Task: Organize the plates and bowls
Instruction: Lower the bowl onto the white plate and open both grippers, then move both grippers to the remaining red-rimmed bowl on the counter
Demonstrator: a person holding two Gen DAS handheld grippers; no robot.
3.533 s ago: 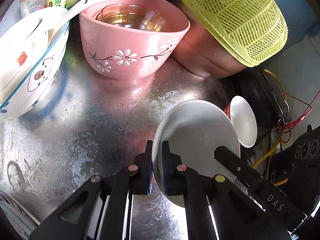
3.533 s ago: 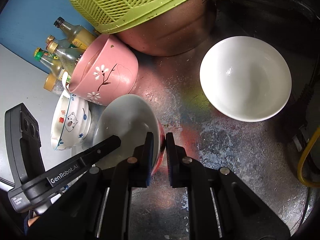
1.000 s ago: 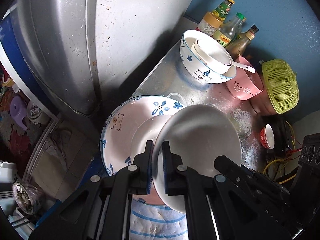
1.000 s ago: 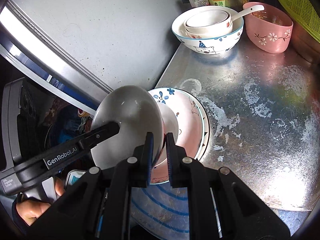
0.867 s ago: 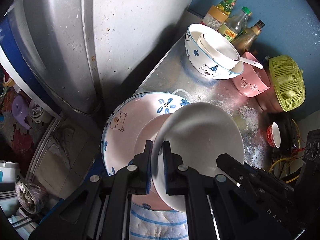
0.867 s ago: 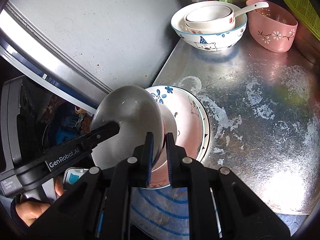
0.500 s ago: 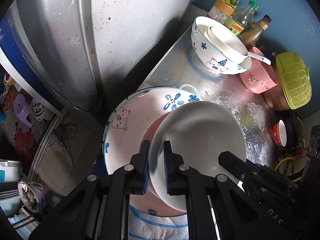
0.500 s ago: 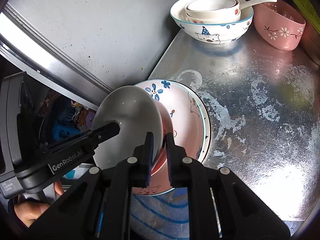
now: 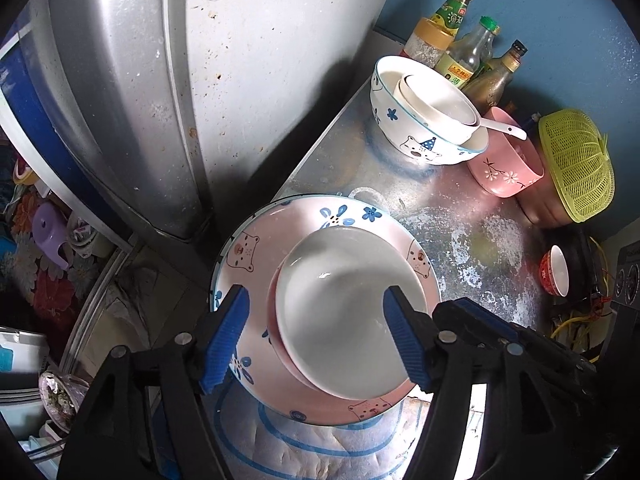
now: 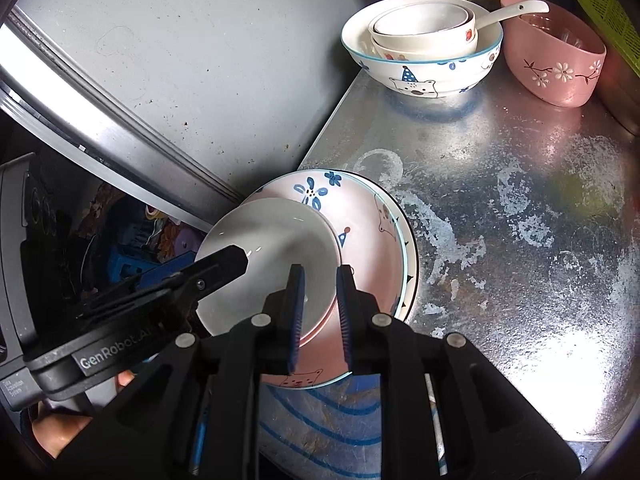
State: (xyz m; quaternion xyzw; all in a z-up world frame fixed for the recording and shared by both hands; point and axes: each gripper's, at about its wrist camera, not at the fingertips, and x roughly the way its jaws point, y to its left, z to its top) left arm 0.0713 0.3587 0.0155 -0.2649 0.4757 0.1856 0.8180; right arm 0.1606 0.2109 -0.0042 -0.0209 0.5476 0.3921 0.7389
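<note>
Both grippers have just been opening: left gripper (image 9: 316, 336) is standing spread wide, pads clear of the white bowl (image 9: 344, 308); right gripper (image 10: 319, 312) is parting slightly, its pads apparently straddling the bowl's near rim, contact unclear. Bowl is now sitting in the pink bear plate (image 9: 256, 248) at the metal counter's (image 10: 520, 220) near left corner. Nested bowls (image 10: 420, 40) are sitting far back.

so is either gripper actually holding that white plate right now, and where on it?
Nothing is held. The left gripper has just opened wide around the white plate, and the right gripper has just parted off its rim.
</note>
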